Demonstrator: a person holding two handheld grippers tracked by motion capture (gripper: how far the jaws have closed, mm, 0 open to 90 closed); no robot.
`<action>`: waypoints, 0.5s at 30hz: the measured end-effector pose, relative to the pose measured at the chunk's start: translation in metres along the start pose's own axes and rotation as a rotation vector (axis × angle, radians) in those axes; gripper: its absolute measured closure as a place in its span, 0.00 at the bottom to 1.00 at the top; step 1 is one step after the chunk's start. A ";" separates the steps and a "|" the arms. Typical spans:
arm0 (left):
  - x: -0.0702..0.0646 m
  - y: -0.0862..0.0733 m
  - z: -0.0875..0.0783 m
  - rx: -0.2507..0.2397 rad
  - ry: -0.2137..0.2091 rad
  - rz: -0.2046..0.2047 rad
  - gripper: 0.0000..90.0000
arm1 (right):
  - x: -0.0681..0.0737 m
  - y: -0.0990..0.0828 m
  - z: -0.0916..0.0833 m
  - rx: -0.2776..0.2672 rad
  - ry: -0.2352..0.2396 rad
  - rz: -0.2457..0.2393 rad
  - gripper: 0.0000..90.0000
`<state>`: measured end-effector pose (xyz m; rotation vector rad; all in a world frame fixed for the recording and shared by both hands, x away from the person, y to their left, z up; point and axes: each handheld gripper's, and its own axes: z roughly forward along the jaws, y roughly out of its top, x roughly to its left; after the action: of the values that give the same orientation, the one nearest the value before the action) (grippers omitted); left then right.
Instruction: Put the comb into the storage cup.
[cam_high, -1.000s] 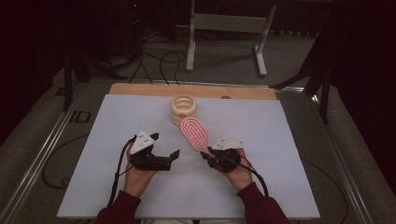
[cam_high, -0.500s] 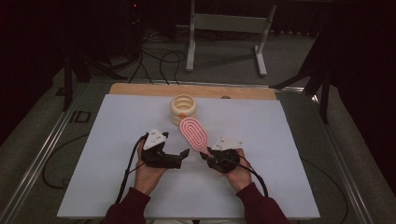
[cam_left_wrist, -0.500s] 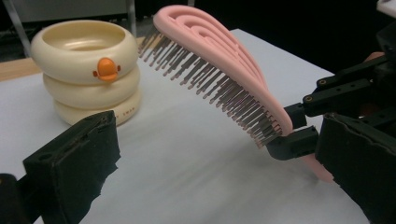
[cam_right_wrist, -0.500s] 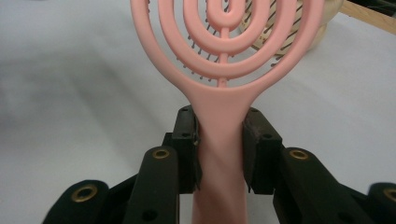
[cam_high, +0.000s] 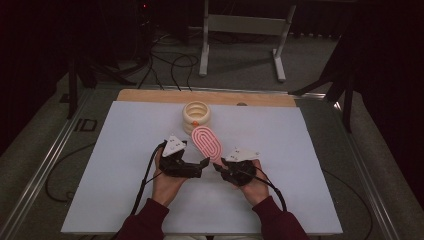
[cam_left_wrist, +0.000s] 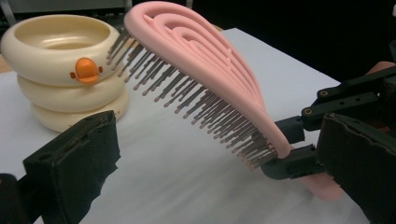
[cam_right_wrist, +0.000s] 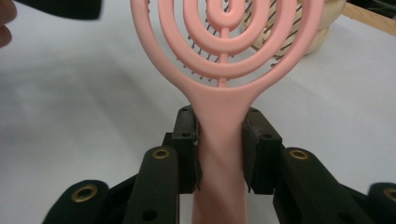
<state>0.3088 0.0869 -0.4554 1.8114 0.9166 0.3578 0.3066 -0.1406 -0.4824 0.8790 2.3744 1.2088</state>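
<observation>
Held by its handle alone, the pink hairbrush (cam_high: 206, 142) could pivot in the clamped right gripper (cam_high: 220, 169) and its tip strike the cream ringed cup (cam_high: 196, 117) at 12 o'clock. Left gripper (cam_high: 206, 163), jaws apart and empty, points level toward 3 o'clock, beside the brush.

One pink hairbrush (cam_high: 207, 143). One cream ringed holder (cam_high: 196, 116), at twelve o'clock from the brush, apparently three stacked rings. Two black grippers: left gripper (cam_high: 203, 163), right gripper (cam_high: 218, 166). One white tabletop (cam_high: 300, 165).
</observation>
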 end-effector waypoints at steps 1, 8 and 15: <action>0.000 0.000 0.001 0.000 0.000 -0.002 0.00 | 0.000 0.000 0.000 -0.001 -0.001 -0.001 0.78; -0.004 0.004 0.009 0.006 -0.004 -0.010 0.00 | 0.002 0.000 0.000 -0.002 -0.002 0.000 0.78; -0.006 0.007 0.016 0.015 -0.006 -0.025 0.01 | 0.002 0.001 0.000 -0.004 0.004 -0.010 0.78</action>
<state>0.3174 0.0711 -0.4554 1.8119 0.9396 0.3305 0.3050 -0.1391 -0.4818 0.8635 2.3761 1.2119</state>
